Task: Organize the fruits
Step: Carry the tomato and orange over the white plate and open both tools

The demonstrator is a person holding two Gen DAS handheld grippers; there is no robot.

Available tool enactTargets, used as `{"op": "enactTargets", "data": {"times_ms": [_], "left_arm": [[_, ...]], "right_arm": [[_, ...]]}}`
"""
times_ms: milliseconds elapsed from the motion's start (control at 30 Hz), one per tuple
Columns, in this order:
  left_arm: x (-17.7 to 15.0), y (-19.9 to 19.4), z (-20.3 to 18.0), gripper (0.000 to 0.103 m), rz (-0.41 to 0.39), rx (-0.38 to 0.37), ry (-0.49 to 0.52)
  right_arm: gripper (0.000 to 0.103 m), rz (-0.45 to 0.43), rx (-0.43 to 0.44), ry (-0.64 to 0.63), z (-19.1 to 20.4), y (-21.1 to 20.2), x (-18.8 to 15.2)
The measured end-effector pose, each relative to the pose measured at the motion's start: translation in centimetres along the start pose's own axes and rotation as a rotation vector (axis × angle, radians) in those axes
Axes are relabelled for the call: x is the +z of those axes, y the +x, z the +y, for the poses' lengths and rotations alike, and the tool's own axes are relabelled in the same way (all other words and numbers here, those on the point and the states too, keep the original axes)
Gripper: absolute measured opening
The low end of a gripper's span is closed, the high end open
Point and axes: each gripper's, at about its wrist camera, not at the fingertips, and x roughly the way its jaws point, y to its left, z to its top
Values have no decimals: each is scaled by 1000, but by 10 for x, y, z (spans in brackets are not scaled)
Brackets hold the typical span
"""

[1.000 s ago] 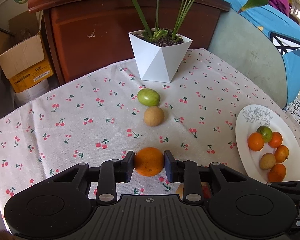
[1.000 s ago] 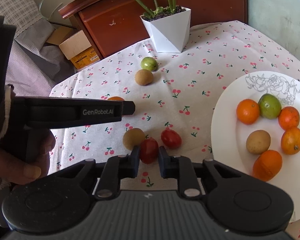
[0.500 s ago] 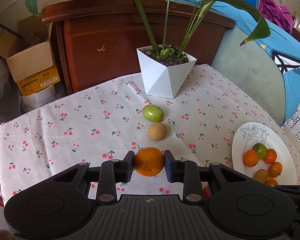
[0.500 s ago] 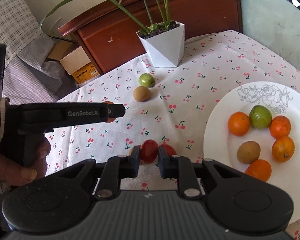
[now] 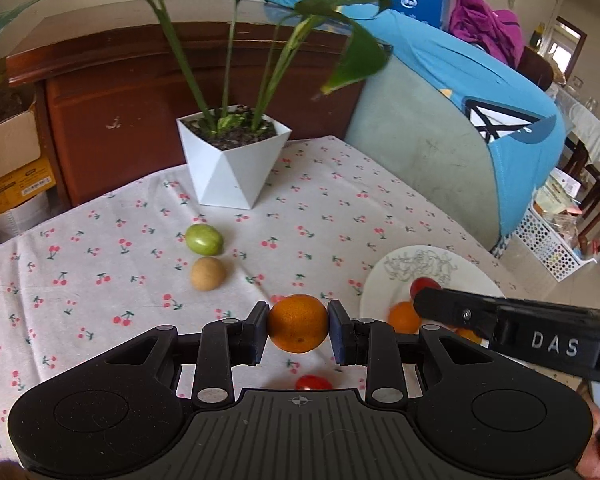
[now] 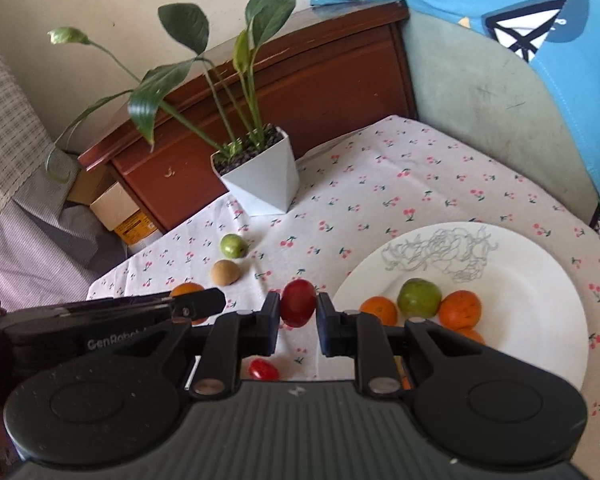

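A tablecloth printed with small red cherries is covering the table; a white faceted plant pot is standing at its far side, in front of a dark wooden cabinet; a cardboard box is sitting far left on the floor, and a chair draped in blue cloth is standing to the right.

The left gripper is pinching an orange between its pads, above the cloth; the right gripper is pinching a red tomato the same way, just left of the white plate. A green fruit and a brown fruit are lying close together on the cloth, near the pot; a second small tomato is lying on the cloth below the grippers.

The right wrist view is showing the plate plainly, with oranges and a green fruit gathered at its near side; the left wrist view is showing only part of the plate, the rest being hidden behind the right gripper's black arm; the left view alone is showing a purple garment and a perforated white basket far right; the right view alone is showing a checked cloth at the left edge.
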Motion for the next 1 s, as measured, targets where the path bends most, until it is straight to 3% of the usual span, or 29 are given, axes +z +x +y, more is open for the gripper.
{"op": "enactTargets", "data": {"times_ms": [367, 667, 1000], "left_arm": [[-17, 12, -60, 29, 32, -133, 113], [-32, 22, -106, 29, 40, -223, 215], [-41, 32, -124, 29, 31, -232, 278]], "right_arm": [[19, -77, -116, 132, -54, -33, 11], [19, -29, -187, 229, -83, -41, 1], [21, 33, -216, 307, -100, -37, -10]]}}
